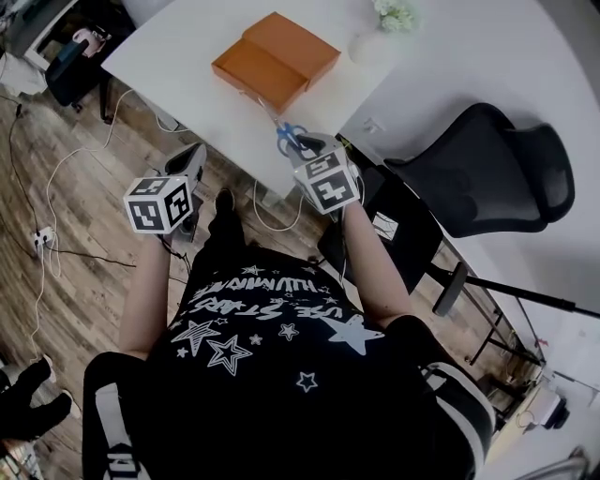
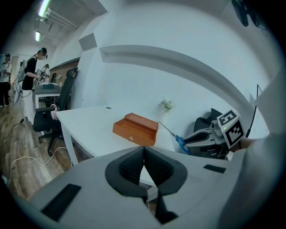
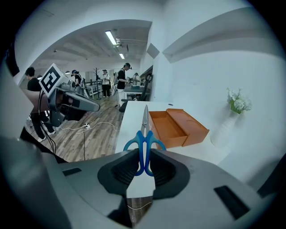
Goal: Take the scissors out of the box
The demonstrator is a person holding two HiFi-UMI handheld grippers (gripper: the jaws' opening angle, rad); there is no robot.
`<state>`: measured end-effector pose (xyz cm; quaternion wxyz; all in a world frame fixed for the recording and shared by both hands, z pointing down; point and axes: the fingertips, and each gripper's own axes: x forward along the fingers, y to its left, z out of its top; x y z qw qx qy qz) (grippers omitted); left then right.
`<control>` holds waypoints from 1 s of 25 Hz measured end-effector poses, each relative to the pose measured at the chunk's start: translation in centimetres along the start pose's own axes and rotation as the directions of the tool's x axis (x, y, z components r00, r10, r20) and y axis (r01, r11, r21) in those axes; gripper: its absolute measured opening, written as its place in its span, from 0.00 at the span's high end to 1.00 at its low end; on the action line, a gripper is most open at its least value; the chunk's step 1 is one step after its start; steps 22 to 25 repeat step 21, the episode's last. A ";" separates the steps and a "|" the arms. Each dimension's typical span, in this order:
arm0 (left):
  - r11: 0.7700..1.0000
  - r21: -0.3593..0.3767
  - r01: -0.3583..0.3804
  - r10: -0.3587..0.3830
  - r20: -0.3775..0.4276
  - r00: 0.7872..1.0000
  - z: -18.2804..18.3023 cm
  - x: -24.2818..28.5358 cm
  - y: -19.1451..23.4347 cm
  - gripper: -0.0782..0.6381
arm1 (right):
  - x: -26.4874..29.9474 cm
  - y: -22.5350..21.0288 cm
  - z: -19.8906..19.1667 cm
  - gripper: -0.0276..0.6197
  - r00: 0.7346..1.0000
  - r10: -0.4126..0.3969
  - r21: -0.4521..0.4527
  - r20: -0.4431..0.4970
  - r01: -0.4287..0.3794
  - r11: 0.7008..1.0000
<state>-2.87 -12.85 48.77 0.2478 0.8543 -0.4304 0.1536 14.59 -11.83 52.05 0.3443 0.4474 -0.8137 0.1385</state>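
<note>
An open orange box lies on the white table; it shows empty in the right gripper view and also appears in the left gripper view. My right gripper is shut on the blue-handled scissors, blades pointing ahead. In the head view the scissors hang over the table's near edge in front of the right gripper. My left gripper is shut and holds nothing, off the table's left side.
A white vase with flowers stands behind the box. A black office chair sits to the right of the table. Cables run across the wooden floor. People stand far back in the room.
</note>
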 end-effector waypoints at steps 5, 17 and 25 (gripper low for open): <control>1.000 0.002 0.000 0.000 -0.007 1.000 -1.1 -1.4 -0.7 0.87 | -0.9 1.2 -0.2 0.81 1.000 -0.002 0.000 0.031 0.002 1.000; 1.000 -0.024 -0.009 0.008 -0.020 1.000 -3.7 -3.6 -1.6 0.87 | -1.8 3.3 -3.4 0.81 1.000 0.018 0.033 -0.009 -0.018 0.999; 1.000 -0.026 -0.009 0.008 -0.019 1.000 -3.8 -4.1 -1.8 0.87 | -2.2 3.4 -3.5 0.80 1.000 0.013 0.034 -0.009 -0.013 0.999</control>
